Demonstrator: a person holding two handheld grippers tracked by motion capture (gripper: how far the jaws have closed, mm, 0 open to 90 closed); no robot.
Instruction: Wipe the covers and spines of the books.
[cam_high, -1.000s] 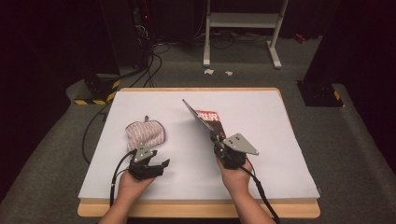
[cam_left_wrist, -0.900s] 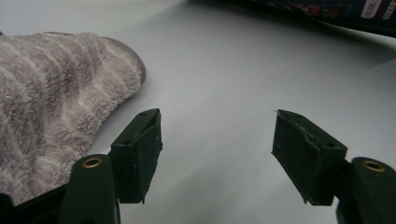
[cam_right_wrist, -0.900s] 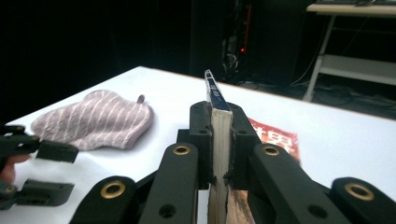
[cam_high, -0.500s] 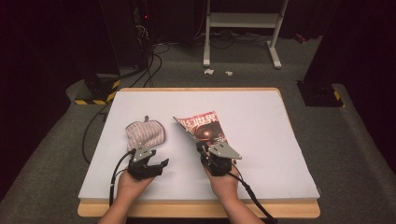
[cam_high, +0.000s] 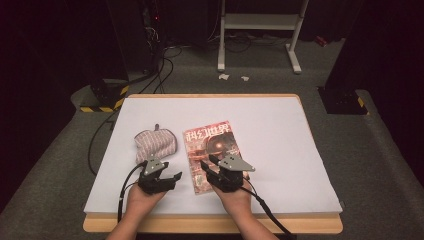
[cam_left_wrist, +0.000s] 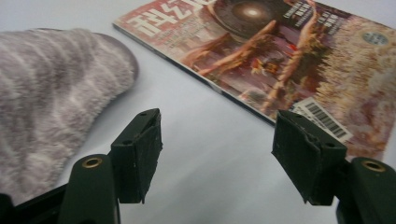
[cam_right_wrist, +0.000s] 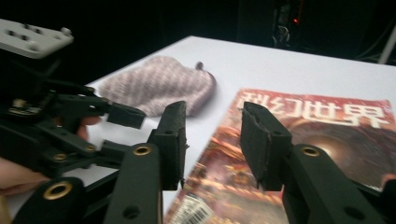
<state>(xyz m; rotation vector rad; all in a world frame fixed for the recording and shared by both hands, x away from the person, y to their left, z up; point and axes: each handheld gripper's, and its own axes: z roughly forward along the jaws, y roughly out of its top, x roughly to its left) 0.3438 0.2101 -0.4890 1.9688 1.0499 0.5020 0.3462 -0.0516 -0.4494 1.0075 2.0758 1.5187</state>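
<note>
Laying the magazine (cam_high: 212, 152) flat on the white table (cam_high: 310, 150) is the step in hand, and we judge it nearly complete: in the high view the magazine lies cover up at the centre of the frame, lower middle of the table, its spine side toward the striped cloth (cam_high: 156, 141) just to its left. The two are near but apart.

The right gripper (cam_high: 206, 166) sits over the magazine's lower edge. In the right gripper view its jaws stand apart above the cover near the barcode corner, with a gap between the pads; they have just been opening, and nothing is pinched between them. We treat this claw as released.

To finish well, we draw the right gripper straight back toward the bottom of the frame, keeping the pads off the cover so the glossy paper does not drag or skew. We check that no corner lifts before moving off.

The left gripper (cam_high: 173, 177) rests at the lower left of the high view, below the cloth. In the left gripper view its jaws (cam_left_wrist: 217, 158) stand wide with bare table between them; it is released and grasps nothing. We keep it still so it nudges neither the cloth nor the magazine edge.
</note>
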